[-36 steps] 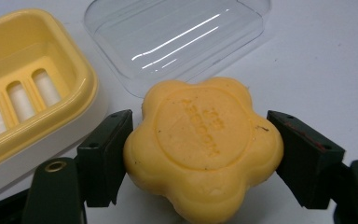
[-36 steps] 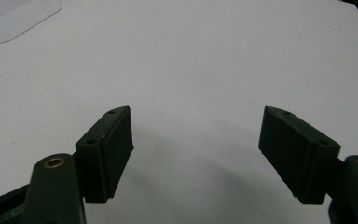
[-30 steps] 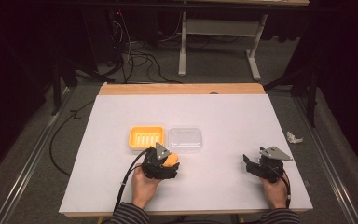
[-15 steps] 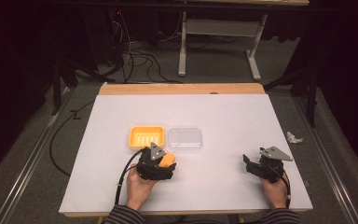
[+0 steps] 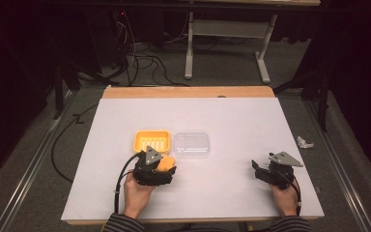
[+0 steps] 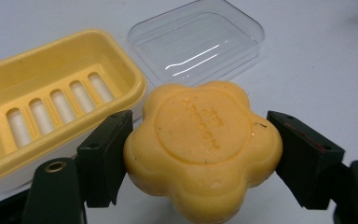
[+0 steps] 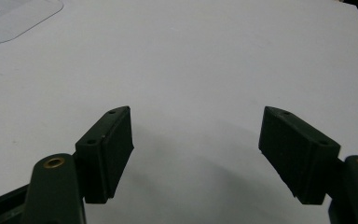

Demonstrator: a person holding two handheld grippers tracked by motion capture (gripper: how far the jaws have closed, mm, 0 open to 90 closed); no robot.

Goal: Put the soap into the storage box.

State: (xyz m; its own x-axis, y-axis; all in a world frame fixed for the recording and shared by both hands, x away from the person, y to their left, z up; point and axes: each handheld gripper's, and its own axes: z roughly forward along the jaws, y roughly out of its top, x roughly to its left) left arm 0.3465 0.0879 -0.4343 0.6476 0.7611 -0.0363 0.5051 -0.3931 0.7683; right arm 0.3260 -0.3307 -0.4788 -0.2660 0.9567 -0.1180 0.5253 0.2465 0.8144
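A yellow flower-shaped soap (image 6: 200, 140) sits between the jaws of my left gripper (image 6: 198, 156), which is shut on it from both sides. In the high view the left gripper (image 5: 166, 169) and the soap (image 5: 167, 162) are just in front of an empty yellow soap dish (image 5: 151, 134), whose slotted bottom shows in the left gripper view (image 6: 135, 81). A clear plastic lid (image 5: 192, 144) lies flat to the right of the dish (image 6: 200, 37). My right gripper (image 5: 257, 170) rests near the table's front right, open, with only bare table between its jaws (image 7: 196, 149).
The white tabletop (image 5: 232, 116) has a wooden strip along its far edge (image 5: 188, 92). A corner of the clear lid (image 7: 14, 14) shows at the upper left of the right gripper view. A crumpled white scrap (image 5: 305, 142) lies on the floor right of the table.
My left gripper, with the soap in it, has shifted slightly left and back toward the person. The right gripper, the dish and the lid have stayed put.
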